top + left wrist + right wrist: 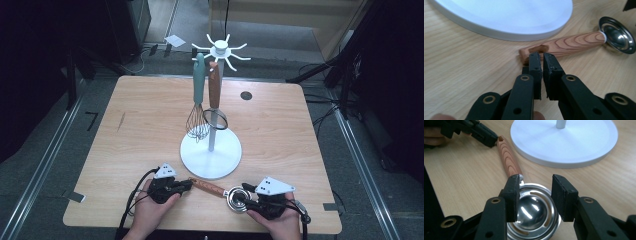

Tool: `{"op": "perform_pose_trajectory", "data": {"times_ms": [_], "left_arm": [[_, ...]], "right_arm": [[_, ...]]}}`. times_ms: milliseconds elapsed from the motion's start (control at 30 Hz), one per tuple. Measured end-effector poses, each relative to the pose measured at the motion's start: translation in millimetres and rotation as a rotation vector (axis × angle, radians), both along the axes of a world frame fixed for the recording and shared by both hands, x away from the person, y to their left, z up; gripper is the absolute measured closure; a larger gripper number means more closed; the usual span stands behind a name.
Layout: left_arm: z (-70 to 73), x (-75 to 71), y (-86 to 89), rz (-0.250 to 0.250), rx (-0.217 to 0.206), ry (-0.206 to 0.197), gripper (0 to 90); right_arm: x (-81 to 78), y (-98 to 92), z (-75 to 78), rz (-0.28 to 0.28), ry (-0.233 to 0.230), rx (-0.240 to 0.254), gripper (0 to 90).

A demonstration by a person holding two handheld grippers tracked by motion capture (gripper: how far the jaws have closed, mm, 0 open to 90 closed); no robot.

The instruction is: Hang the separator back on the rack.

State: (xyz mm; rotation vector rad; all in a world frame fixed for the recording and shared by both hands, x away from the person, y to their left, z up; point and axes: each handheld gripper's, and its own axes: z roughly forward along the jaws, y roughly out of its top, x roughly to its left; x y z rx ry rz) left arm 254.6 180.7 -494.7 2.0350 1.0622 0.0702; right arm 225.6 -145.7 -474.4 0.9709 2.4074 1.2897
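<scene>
From above, my left gripper (186, 185) and right gripper (248, 199) sit along the table's (145, 130) near edge, the wooden-handled strainer (220, 190) lying flat between them, just in front of the white stand's base (200, 162). The left gripper view shows my left jaws pressed together at the handle's end (534, 50); whether they pinch it I cannot tell. The right gripper view shows my right jaws spread over the steel bowl (532, 213), pads clear of it. Only the high view shows the whisk (198, 107) and a second strainer (215, 97) hanging on the stand. Bare wood lies open towards the left and right edges. I can read no writing.
</scene>
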Motion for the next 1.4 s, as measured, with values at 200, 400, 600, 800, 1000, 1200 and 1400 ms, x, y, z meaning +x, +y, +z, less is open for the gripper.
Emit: {"op": "perform_pose_trajectory", "data": {"times_ms": [200, 400, 600, 800, 1000, 1200, 1400], "left_arm": [[-1.4, -3.2, -3.3, -0.03, -0.024, 0.002, 83.0], [5.0, -6.7, 12.2, -0.008, -0.049, -0.026, 80.2], [10.8, -5.4, 57.1, 0.092, -0.055, -0.075, 76.1], [13.6, -3.1, 103.6, 0.218, -0.095, -0.103, 62.8], [15.9, -5.9, 137.0, 0.322, -0.08, -0.163, 56.9], [13.0, -7.2, 157.1, 0.401, -0.087, -0.155, 46.0], [13.2, -10.7, 164.2, 0.455, -0.048, -0.168, 33.3]], "right_arm": [[11.0, 7.0, 8.3, 0.082, 0.0, -0.083, 61.1], [22.3, 23.4, 20.6, 0.2, 0.101, -0.151, 60.4], [33.7, 46.9, 21.9, 0.246, 0.134, -0.302, 60.4], [44.3, 62.9, 24.0, 0.287, 0.174, -0.375, 60.7], [51.4, 74.0, 18.7, 0.302, 0.256, -0.41, 61.5], [54.2, 84.9, 12.2, 0.305, 0.292, -0.48, 61.7], [53.2, 96.6, 10.5, 0.302, 0.282, -0.543, 65.7]]}}
